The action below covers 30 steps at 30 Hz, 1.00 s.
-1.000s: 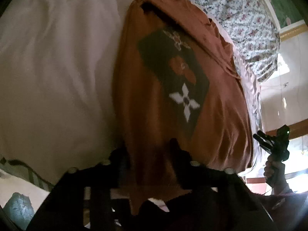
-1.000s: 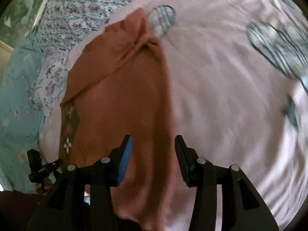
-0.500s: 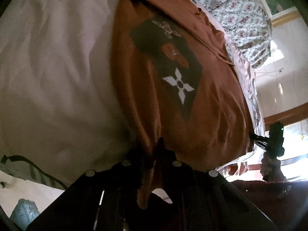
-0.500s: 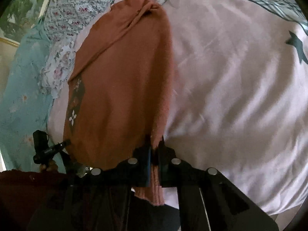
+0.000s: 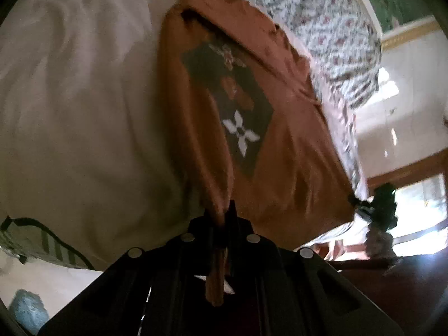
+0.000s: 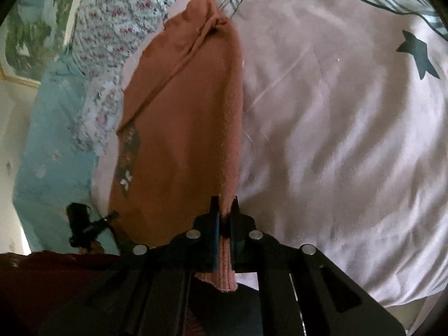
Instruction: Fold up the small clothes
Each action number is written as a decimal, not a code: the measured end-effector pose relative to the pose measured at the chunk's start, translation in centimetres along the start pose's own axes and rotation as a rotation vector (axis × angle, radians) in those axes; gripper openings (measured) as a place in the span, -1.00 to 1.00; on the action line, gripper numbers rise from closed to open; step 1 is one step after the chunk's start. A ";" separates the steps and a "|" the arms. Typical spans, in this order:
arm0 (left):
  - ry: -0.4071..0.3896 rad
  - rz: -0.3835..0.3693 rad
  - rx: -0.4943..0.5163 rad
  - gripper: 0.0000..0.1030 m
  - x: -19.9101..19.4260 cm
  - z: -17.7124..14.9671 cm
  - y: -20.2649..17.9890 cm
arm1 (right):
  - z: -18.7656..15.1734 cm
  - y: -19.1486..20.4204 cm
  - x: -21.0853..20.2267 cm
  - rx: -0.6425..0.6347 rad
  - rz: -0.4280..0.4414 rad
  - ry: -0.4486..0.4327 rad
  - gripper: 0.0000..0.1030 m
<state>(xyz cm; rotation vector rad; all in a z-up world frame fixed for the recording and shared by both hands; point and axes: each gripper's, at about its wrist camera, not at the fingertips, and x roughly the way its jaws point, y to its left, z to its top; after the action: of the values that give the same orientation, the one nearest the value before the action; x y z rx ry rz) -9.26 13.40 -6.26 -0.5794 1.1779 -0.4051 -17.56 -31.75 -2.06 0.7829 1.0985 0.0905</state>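
Observation:
A rust-orange small shirt (image 5: 268, 151) with a dark printed patch and a white star lies on a pale pink bedsheet (image 5: 84, 117). My left gripper (image 5: 222, 210) is shut on the shirt's near hem at one corner, and the cloth hangs down between its fingers. In the right wrist view the same shirt (image 6: 184, 117) runs away from me, and my right gripper (image 6: 224, 204) is shut on its ribbed hem at the other corner. Each gripper shows small in the other's view: the right gripper (image 5: 380, 204) and the left gripper (image 6: 84, 224).
A floral blanket (image 5: 322, 19) lies bunched beyond the shirt, with a light blue cloth (image 6: 53, 140) beside it. The sheet (image 6: 336, 112) carries plaid shapes and a dark star print (image 6: 417, 53). A dark red sleeve (image 6: 50, 274) is at the lower left.
Both grippers went from open around the hem to shut on it. The shirt's near edge has bunched and lifted slightly into the fingers.

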 end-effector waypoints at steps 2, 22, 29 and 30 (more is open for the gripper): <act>-0.028 -0.025 -0.016 -0.92 -0.7 0.9 -0.3 | 0.6 0.8 -0.2 0.000 0.038 -0.018 -0.88; -0.358 -0.137 -0.034 -0.93 -0.7 25.1 -4.5 | 24.7 9.1 2.4 -0.078 0.108 -0.337 -0.88; -0.307 -0.078 -0.054 -0.93 3.8 29.9 -2.5 | 31.8 8.2 8.3 -0.089 0.002 -0.285 -0.88; -0.297 -0.072 -0.066 -0.93 4.6 30.5 -2.0 | 32.2 8.1 9.0 -0.095 -0.017 -0.274 -0.88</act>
<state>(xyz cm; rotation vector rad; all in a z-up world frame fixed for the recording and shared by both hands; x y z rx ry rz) 20.97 15.61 -0.31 -0.7146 0.8897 -0.3291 15.74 -38.80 3.12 0.6784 0.8349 0.0193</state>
